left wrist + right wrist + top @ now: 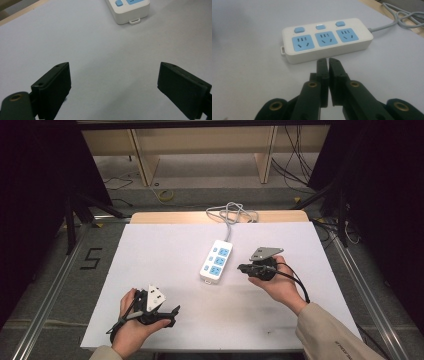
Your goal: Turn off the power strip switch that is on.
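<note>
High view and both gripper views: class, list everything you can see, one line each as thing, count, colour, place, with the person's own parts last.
power strip: one, white with three blue sockets and three blue buttons, middle of the sheet, left of the right gripper
cord: one, grey, looped at the table's far edge, running into the strip
sheet: one, white, covering the table
table: one, light wood, far edge bare
shelving: one, pale wood, on the floor behind the table
left gripper: one, black, near left corner, fingers wide apart, nothing between them
right gripper: one, black, fingers shut, pointing at the strip's side
sleeve: one, beige, right forearm
</note>
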Demonstrator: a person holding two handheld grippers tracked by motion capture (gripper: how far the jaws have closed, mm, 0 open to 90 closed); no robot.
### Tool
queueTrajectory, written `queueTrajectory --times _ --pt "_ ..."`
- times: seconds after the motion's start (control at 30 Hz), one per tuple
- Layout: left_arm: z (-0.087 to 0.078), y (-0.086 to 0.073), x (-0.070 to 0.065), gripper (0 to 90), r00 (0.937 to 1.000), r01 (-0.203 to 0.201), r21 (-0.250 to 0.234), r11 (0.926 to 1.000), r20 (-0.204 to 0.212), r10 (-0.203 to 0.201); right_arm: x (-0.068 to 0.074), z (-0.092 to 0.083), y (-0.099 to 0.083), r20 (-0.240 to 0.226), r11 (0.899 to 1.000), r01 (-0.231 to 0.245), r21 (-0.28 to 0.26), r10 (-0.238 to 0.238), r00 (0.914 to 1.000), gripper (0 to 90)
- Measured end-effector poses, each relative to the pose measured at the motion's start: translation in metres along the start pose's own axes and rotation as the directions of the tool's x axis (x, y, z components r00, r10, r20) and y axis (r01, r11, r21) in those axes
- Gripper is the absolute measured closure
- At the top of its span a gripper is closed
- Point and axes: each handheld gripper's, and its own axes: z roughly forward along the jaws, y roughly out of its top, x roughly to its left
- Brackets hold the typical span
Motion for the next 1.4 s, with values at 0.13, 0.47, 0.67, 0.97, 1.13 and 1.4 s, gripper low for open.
queueTrajectory --times 0.13,0.47,0.67,0.97,1.13,1.4 --pt "0.0 0.0 0.0 11.2 1.0 0.002 0.0 1.0 0.001 -0.002 -0.001 0.002 0.003 0.008 1.0 0.008 0.01 -0.008 0.9999 90.0" --pt "0.0 0.0 0.0 11.2 1.0 0.001 0.001 1.0 0.0 -0.001 -0.002 0.007 0.013 0.02 1.0 0.017 0.016 -0.017 0.9997 90.0" --pt "0.0 -0.001 0.0 11.2 1.0 0.002 0.004 1.0 0.0 -0.002 -0.002 0.012 0.017 0.018 1.0 0.014 0.023 -0.014 0.9997 90.0" --pt "0.001 -0.001 0.0 11.2 1.0 0.0 0.006 1.0 -0.001 0.0 -0.002 0.016 0.022 0.018 0.999 0.018 0.035 -0.019 0.9997 90.0" --pt "0.001 -0.001 0.0 11.3 1.0 -0.005 0.008 1.0 -0.004 0.005 -0.002 0.019 0.026 0.015 0.999 0.023 0.043 -0.024 0.9996 90.0" --pt "0.0 -0.001 0.001 11.8 0.9998 -0.013 0.003 0.9999 -0.014 0.013 -0.002 0.024 0.034 0.02 0.998 0.026 0.055 -0.027 0.9994 90.0"
